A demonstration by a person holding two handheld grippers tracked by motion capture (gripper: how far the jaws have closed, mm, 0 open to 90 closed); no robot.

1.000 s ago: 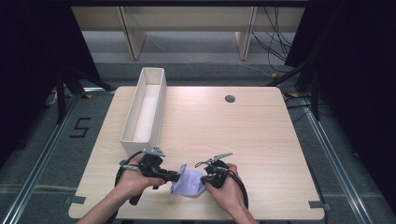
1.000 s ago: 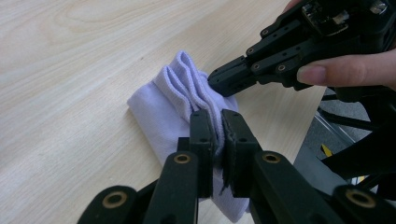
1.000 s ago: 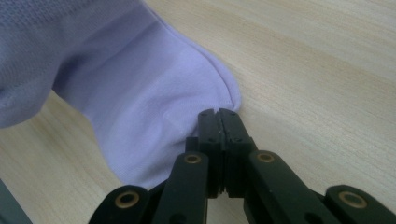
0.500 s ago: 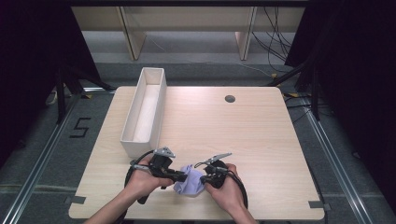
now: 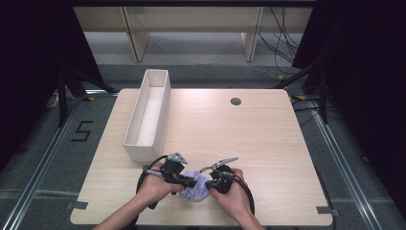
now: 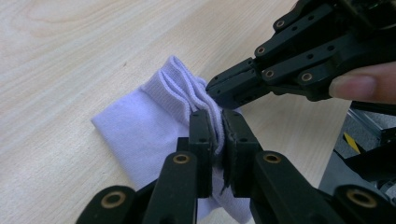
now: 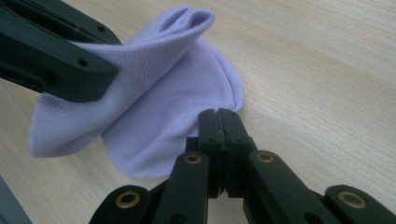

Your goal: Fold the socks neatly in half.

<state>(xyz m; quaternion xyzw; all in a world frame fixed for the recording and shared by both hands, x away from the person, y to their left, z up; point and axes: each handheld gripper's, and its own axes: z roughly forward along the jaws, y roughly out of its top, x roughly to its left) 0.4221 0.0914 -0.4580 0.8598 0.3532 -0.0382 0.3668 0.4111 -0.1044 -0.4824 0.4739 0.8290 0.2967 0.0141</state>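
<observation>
A lavender sock (image 5: 195, 192) lies near the table's front edge between my two grippers. My left gripper (image 6: 218, 126) is shut on the sock's ribbed cuff (image 6: 187, 86), with the fabric pinched between its pads. In the high view the left gripper (image 5: 190, 182) comes in from the left. My right gripper (image 7: 218, 114) is shut at the sock's rounded edge (image 7: 224, 79), and the fabric creases toward its tips. In the left gripper view, the right gripper's tips (image 6: 215, 91) meet the cuff just beyond my left jaws. The sock is folded over itself.
A long white open box (image 5: 147, 115) stands at the table's left, just beyond my left hand. A small dark round hole (image 5: 235, 101) sits near the far edge. Bare light wood (image 5: 268, 143) stretches to the right and far side.
My left hand has moved right toward the right gripper and sunk a little, carrying the sock's cuff with it. The sock now looks more bunched. The right hand has stayed put.
</observation>
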